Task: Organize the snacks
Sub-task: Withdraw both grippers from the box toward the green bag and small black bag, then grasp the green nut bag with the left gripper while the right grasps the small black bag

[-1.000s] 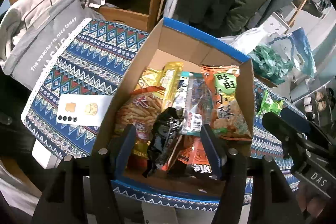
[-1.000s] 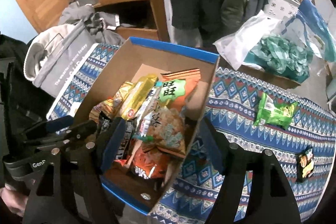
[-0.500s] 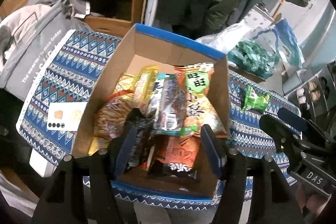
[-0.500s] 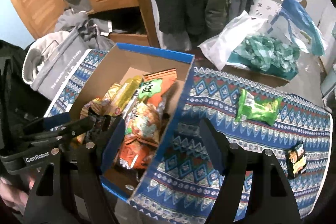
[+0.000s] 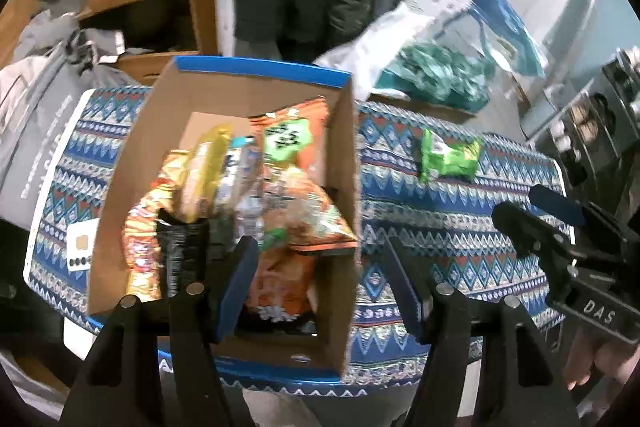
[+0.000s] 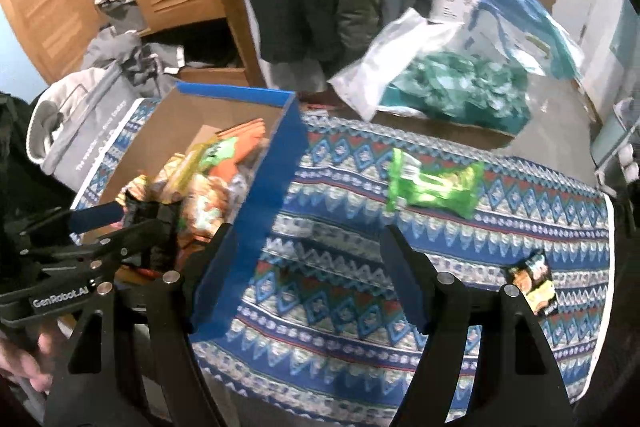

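Snacks: most sit packed in the cardboard box [image 5: 248, 99] on the patterned tablecloth [image 6: 340, 227]. Green packet [image 6: 434, 185] lies on the cloth to the right of the box; small dark packet [image 6: 534, 283] lies near the cloth's right edge, well apart. Left gripper [image 5: 324, 283] spread wide, empty, straddling the box's right wall. Right gripper [image 6: 308, 279] likewise spread, empty, over bare cloth beside the box.

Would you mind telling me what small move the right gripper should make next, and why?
Probably reach forward toward the green snack packet. The right gripper is open and holds nothing, that packet lies loose on the patterned cloth outside the cardboard box, almost straight ahead.
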{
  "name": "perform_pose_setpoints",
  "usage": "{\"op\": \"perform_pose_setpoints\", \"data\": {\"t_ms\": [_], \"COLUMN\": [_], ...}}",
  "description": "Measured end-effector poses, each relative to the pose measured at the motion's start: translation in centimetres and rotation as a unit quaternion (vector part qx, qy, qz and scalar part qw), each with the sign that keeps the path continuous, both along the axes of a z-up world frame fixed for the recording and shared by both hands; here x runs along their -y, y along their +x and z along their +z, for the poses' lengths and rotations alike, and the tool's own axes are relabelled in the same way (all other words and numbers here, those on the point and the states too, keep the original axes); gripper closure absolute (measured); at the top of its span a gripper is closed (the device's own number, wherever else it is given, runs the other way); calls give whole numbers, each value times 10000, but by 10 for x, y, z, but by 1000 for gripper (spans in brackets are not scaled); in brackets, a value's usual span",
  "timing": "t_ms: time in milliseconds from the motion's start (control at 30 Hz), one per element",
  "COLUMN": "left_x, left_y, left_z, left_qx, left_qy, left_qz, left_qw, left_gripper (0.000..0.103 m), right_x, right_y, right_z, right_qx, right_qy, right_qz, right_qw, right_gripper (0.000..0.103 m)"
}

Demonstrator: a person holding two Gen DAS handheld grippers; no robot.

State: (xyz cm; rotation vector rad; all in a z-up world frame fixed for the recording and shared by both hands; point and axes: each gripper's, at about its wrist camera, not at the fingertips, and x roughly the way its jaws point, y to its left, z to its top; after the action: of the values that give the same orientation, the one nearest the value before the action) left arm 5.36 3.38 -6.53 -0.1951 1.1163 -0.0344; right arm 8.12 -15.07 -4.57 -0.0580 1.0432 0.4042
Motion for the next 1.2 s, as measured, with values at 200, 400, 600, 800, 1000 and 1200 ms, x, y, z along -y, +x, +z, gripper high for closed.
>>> {"op": "perform_pose_setpoints", "data": {"t_ms": [200,400,600,800,1000,1200], "left_x": [36,74,105,138,175,198], "left_y": [7,18,41,69,105,139], "left_z": [-2,1,-5,-14,-29,-53], "left_qx": [-146,-185,-415,-570,-493,-520], "left_qy": [90,230,316,449,734,655], "left_qz": [-391,-859,-1235,-1649,-2122,-2365], "left_qw": [9991,9959,9910,9836,9732,9680], "left_gripper": [36,29,29,29,29,29], "right_x": [39,84,136,185,224,252], "right_y": [2,7,16,29,46,59], "right_z": [-10,-29,-46,-64,-84,-115], "right_qx": [-131,-377,-619,-906,-1137,-1357], "right_qy": [-43,-91,-289,-551,-823,-959], "right_qz": [-233,-429,-540,-590,-461,-338], "right_qw": [9996,9983,9962,9926,9890,9855], "right_gripper": [30,30,30,30,30,30]}}
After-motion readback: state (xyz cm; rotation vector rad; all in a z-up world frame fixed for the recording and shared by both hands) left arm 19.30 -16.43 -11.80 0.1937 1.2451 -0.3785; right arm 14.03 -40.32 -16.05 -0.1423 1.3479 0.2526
